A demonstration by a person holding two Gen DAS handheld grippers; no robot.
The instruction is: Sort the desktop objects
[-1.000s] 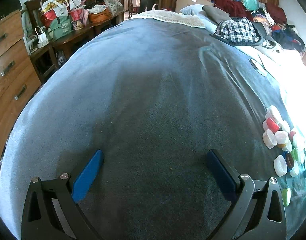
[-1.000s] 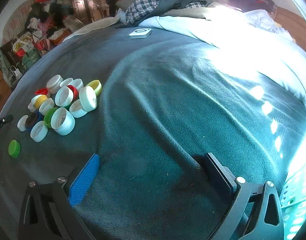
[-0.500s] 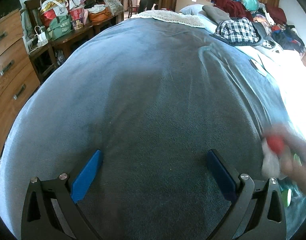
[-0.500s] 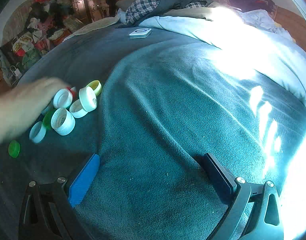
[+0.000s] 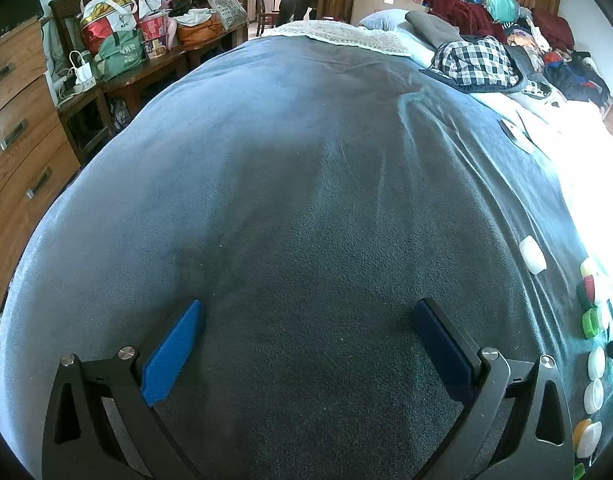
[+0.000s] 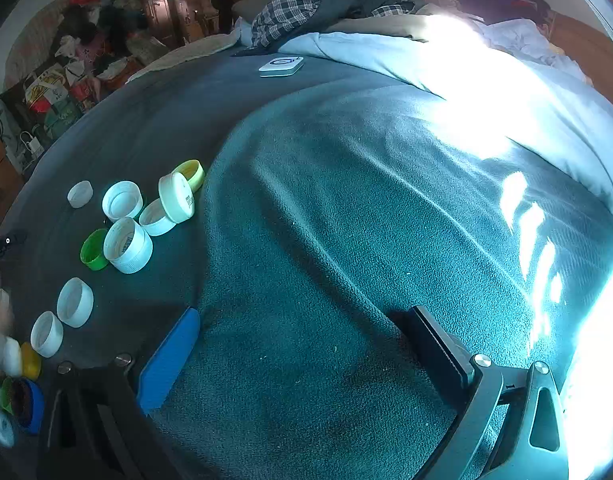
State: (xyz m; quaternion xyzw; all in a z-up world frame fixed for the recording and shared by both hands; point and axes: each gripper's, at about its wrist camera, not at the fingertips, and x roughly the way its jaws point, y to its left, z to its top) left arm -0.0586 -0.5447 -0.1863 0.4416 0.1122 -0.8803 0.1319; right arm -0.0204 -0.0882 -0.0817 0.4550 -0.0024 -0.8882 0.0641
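Caps (image 6: 128, 245) scattered on bed (image 6: 346, 220) for sorting, left tool (image 5: 308, 330) and right tool (image 6: 302, 334) resting wide open, empty, ready to pick.

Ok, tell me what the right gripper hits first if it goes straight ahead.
Probably only blanket: the right gripper is open over bare fabric. The bottle caps lie off to its left. Far ahead sits a white device, though depth is unclear.

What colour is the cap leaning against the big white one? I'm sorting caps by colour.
Green, seen best in the right wrist view.
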